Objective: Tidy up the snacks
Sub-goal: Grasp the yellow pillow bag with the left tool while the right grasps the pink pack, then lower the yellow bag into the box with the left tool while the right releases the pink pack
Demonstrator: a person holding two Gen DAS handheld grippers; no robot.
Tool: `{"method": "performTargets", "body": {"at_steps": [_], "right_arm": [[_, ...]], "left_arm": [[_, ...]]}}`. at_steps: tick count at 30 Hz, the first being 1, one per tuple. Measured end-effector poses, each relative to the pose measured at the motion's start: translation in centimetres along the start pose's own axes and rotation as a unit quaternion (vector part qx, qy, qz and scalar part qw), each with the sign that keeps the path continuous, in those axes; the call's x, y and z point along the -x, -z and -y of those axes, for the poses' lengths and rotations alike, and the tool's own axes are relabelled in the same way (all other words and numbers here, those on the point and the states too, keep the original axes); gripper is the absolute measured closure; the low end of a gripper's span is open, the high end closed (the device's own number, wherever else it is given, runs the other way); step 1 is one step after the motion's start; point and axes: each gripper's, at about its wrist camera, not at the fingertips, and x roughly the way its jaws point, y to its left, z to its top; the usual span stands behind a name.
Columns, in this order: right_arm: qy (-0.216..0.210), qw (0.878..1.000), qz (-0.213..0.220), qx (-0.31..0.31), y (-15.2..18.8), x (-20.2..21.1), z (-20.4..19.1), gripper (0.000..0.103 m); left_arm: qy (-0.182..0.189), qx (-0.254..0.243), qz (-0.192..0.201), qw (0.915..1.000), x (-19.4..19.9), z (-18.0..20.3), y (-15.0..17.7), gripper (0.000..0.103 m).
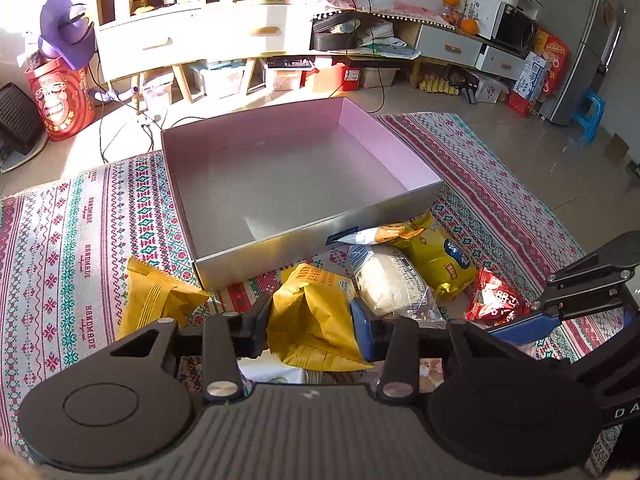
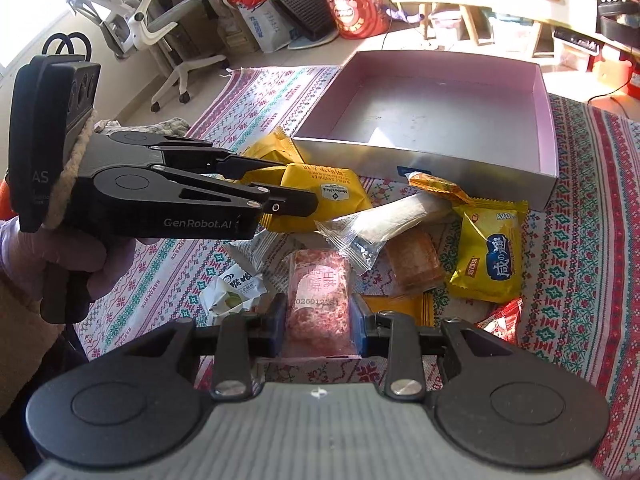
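Observation:
An open pink-lined box (image 1: 424, 168) lies empty on the patterned cloth; it also shows in the right wrist view (image 2: 546, 120). Snack packs are piled in front of it. My left gripper (image 1: 310, 326) is shut on a yellow sandwich pack (image 1: 316, 312), which also shows in the right wrist view (image 2: 332, 196), held by the left gripper (image 2: 288, 188). My right gripper (image 2: 318, 328) is shut on a pink snack pack (image 2: 318, 304). The right gripper (image 1: 532, 320) shows at the right edge of the left wrist view.
Loose packs: a second yellow pack (image 1: 156, 300), a clear-wrapped white bar (image 2: 384, 220), a brown cake (image 2: 414, 266), a yellow blue-label bag (image 2: 492, 252), a red pack (image 1: 496, 300), a white-green pack (image 2: 234, 294). Cabinets, a red bucket (image 1: 64, 100) and an office chair (image 2: 156, 20) stand beyond the cloth.

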Motion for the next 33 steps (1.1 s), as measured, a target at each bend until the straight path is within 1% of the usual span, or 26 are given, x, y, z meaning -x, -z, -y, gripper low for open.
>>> {"method": "performTargets", "body": {"at_steps": [2, 4, 7, 12, 16, 22, 26, 33], "right_arm": [[0.001, 1.000, 0.002, -0.002, -0.1, 0.0, -0.1, 0.074], [0.004, 1.000, 0.002, -0.003, -0.1, -0.1, -0.1, 0.074], [0.013, 1.000, -0.004, -0.003, -0.1, -0.5, 0.0, 0.074], [0.026, 0.999, -0.018, -0.011, 0.0, -1.3, 0.3, 0.074], [0.025, 1.000, -0.012, -0.015, -0.2, -0.9, 0.5, 0.074], [0.022, 1.000, 0.006, -0.021, -0.1, 0.1, 0.6, 0.074], [0.010, 0.999, 0.023, -0.024, 0.0, 1.2, 0.6, 0.074], [-0.010, 0.997, 0.063, -0.031, -0.4, 3.1, 0.2, 0.074]], "left_arm": [[0.001, -0.018, -0.009, 0.9998, -0.2, 0.3, 0.1, 0.050], [0.004, -0.025, -0.021, 0.9995, -0.7, 0.5, 0.3, 0.049], [-0.014, -0.036, -0.027, 0.9989, -1.7, 0.8, 0.6, 0.047], [-0.027, -0.036, -0.008, 0.9990, -2.3, 1.1, 0.6, 0.046], [-0.023, -0.033, 0.007, 0.9992, -1.6, 1.1, 0.3, 0.052], [-0.021, -0.023, 0.022, 0.9993, -0.5, 1.2, 0.0, 0.055], [-0.012, -0.013, 0.032, 0.9993, 0.9, 1.2, 0.0, 0.055], [-0.009, 0.002, 0.062, 0.9980, 3.1, 0.9, -0.5, 0.055]]}}
